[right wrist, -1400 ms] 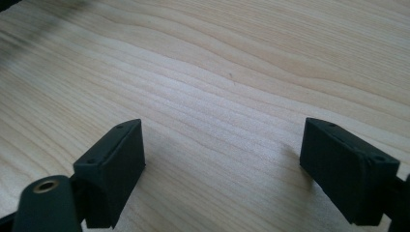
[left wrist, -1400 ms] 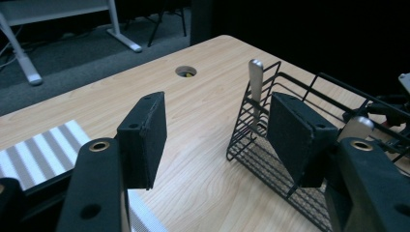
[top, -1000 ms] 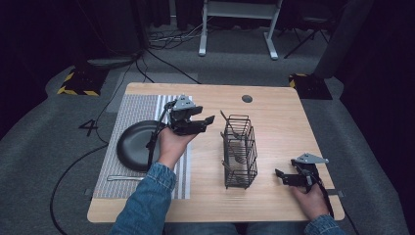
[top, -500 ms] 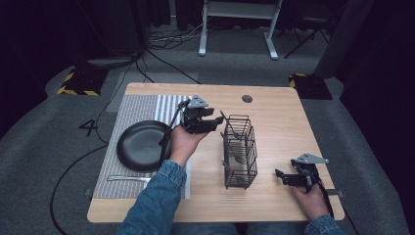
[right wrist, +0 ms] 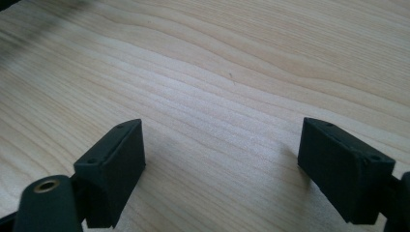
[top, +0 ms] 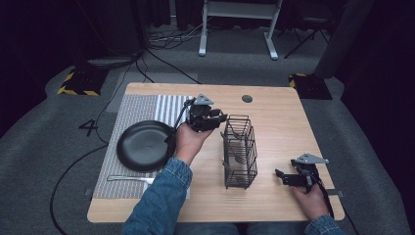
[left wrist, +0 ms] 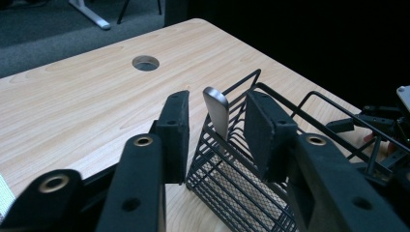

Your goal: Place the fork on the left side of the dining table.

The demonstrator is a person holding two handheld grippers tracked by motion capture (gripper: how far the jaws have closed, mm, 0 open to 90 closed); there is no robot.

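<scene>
High view: left gripper (top: 219,117) held at far end of wire caddy (top: 240,152), mid-table. Left gripper view: jaws apart at moderate width, straddling a flat metal handle (left wrist: 216,111) that rises upright from caddy (left wrist: 251,193) corner; pads not touching it, handle nearer the left pad (left wrist: 175,130). Which utensil the handle belongs to cannot be told. More cutlery seen standing in caddy from above, kind unclear.

Right gripper (top: 283,177) low near table's near right corner, well apart from caddy. Right gripper view: jaws wide, empty, bare wood (right wrist: 232,82) between them.

Judged step: approach for pick-up of utensil from caddy, grip not yet made. Next move calls for: small advance so pads cover the handle's flat faces, closing squarely, then straight lift clear of the wire rim. Risk judged: glancing the rim or tipping the light caddy; right gripper free to steady it if needed.

Likely destination: striped placemat (top: 132,110) at table's left, bearing a black plate (top: 146,145) and a utensil (top: 129,179) lying along the mat's near edge, just beside the plate.

Surface: light wood table (top: 284,122), clean, round cable hole (top: 247,98) near far edge. Room: dim, grey carpet, cables trailing on floor, white desk frame (top: 237,27) beyond, yellow-black striped pads (top: 78,81) either side, dark curtains around.
</scene>
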